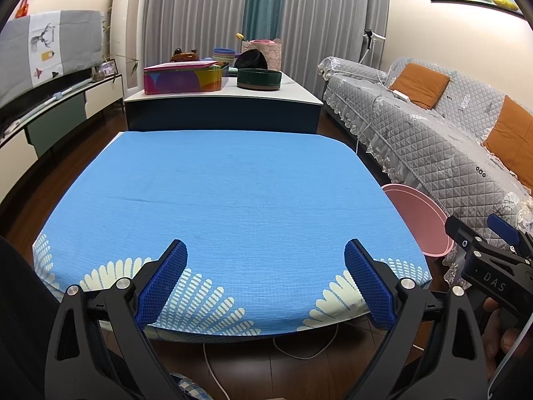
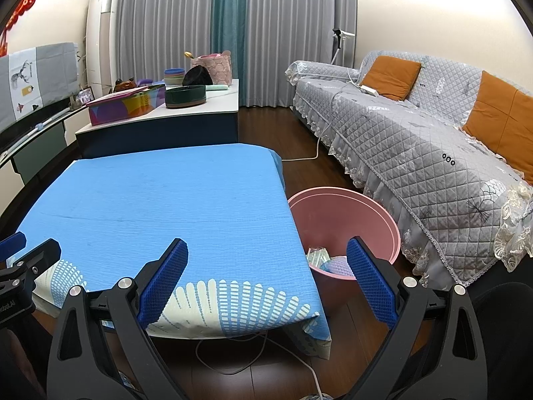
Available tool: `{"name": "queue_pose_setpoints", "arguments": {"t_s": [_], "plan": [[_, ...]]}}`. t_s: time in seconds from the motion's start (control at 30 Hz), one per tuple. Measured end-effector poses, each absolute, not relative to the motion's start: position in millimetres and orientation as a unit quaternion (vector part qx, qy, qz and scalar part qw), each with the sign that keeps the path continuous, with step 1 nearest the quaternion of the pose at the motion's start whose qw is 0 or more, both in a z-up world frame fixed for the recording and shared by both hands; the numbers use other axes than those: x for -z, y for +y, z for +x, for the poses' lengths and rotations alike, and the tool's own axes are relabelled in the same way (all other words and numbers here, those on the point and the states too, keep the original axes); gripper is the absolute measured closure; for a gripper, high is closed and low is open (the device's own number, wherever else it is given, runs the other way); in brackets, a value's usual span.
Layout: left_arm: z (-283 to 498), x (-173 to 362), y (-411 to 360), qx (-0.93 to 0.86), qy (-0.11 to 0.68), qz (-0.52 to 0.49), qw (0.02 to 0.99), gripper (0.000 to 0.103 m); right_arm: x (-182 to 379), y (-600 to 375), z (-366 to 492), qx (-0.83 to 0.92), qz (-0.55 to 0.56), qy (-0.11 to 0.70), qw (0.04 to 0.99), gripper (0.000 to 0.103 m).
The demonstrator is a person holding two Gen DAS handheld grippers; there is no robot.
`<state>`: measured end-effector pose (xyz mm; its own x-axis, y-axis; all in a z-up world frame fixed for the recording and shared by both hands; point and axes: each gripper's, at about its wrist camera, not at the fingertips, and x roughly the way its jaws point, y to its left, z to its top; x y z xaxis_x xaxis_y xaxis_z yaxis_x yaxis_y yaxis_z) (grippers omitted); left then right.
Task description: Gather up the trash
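Both tongs hang over the near edge of the blue tablecloth [image 1: 233, 200]. The left gripper [image 1: 266, 280] has its jaws spread wide, nothing between them. The right gripper [image 2: 267, 278] is spread just the same, holding nothing. At about three o'clock from the table, the pink bin [image 2: 336, 213] stands on the floor just beside the table's corner, near the grey sofa [image 2: 416, 140]. Down in its bottom lies the trash [image 2: 321, 257], pale crumpled wrappers.
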<state>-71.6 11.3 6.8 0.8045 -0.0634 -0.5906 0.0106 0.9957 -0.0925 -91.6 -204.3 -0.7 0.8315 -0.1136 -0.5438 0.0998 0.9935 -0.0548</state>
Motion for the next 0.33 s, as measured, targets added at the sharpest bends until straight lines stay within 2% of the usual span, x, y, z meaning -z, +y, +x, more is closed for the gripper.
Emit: {"name": "queue_pose_setpoints", "arguments": {"t_s": [0.33], "plan": [[-72.5, -4.5, 9.5, 0.014, 0.317, -0.046, 0.947, 0.011, 0.6, -204.2, -91.6, 0.056, -0.012, 0.285, 0.957, 0.009]]}}
